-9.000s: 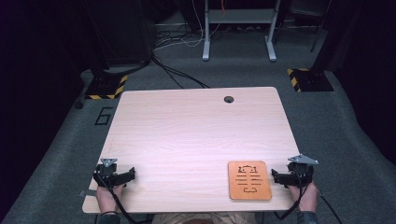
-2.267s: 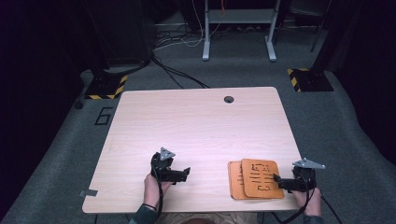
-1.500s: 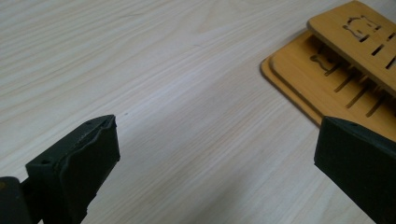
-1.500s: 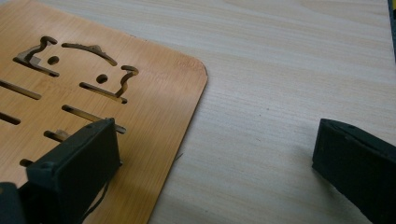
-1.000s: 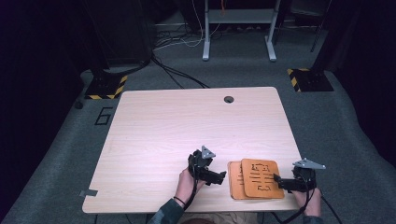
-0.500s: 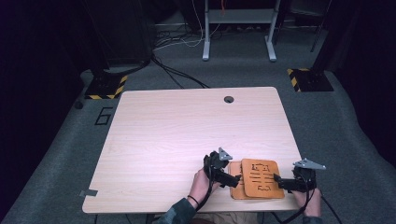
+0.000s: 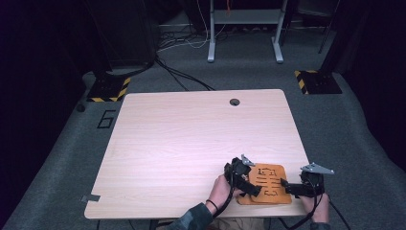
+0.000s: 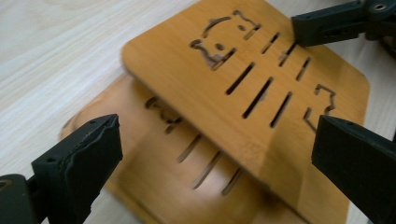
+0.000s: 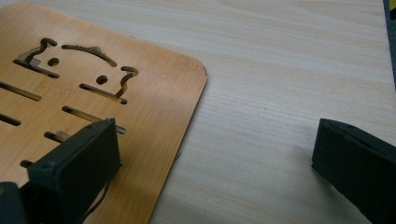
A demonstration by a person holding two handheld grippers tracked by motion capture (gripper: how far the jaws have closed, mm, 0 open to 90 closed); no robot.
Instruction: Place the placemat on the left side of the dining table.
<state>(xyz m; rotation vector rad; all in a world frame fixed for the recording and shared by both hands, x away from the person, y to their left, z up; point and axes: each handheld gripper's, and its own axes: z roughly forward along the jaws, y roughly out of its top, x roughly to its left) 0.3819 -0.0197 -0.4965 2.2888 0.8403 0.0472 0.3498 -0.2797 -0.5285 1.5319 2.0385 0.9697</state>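
Note:
Two orange bamboo boards with cut-out slots and a cat shape lie stacked near the table's front right edge. The top board (image 7: 268, 181) (image 8: 285, 88) (image 9: 88, 88) sits skewed over the lower board (image 8: 140, 154). My left gripper (image 7: 246, 184) (image 8: 219, 140) is open, its jaws straddling the stack from the left. On the right side of the stack my right gripper (image 7: 293, 188) (image 9: 215, 154) is open, one jaw over the top board's edge and the other over bare table. Its jaw tip (image 8: 331, 23) also reaches onto the top board in the left gripper view.
The light wooden table (image 7: 191, 139) has a round cable hole (image 7: 234, 102) at its back edge. Grey carpet, cables and a metal stand (image 7: 244, 28) lie beyond it. The stack lies close to the table's front edge (image 7: 191, 214).
My left gripper has travelled right across the table's front and reached the boards' left side. The right gripper stayed at the boards' right edge.

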